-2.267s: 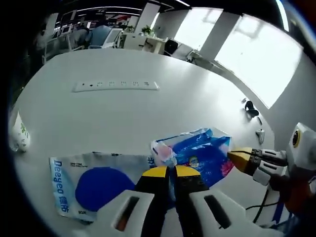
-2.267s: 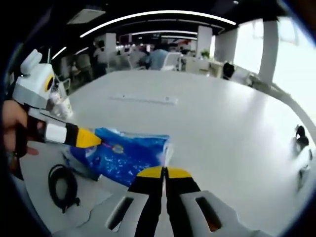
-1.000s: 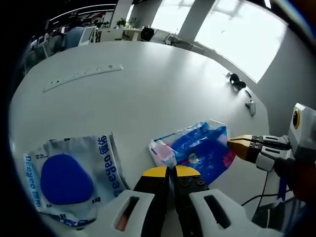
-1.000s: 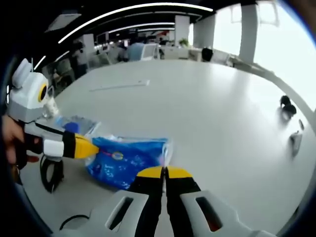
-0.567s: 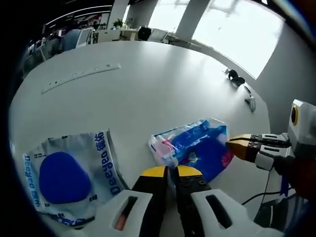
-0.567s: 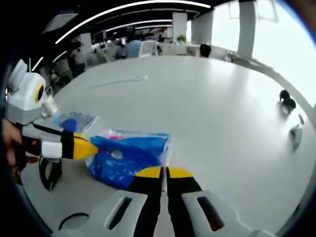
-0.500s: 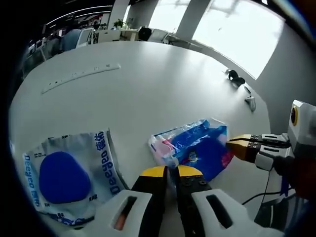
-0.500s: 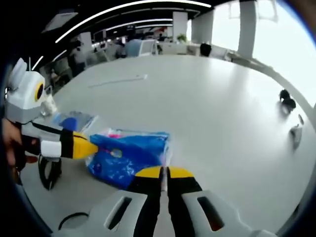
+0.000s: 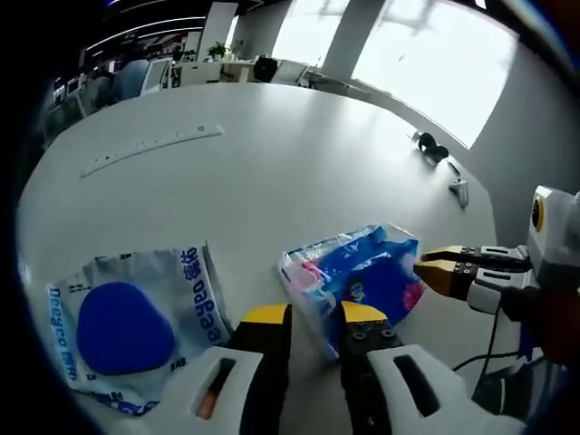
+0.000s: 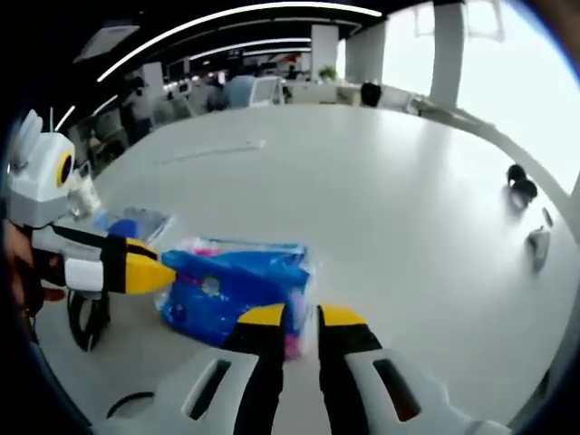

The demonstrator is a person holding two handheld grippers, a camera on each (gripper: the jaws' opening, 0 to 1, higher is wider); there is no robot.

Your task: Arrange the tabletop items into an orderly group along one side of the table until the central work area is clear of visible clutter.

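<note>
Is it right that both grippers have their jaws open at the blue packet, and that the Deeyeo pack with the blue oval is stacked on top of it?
Not quite: the Deeyeo pack isn't stacked on the blue packet; it lies flat on the white table beside it, apart. The left gripper view shows this. The left gripper and right gripper do have their jaws open at the packet.

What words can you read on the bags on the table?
"Deeyeo": blue letters on the edge of the grey pack with the blue oval.
Chinese characters on that pack's other edge: too blurred to read.
Blue tissue pack: a small round logo, print too small to read.
</note>
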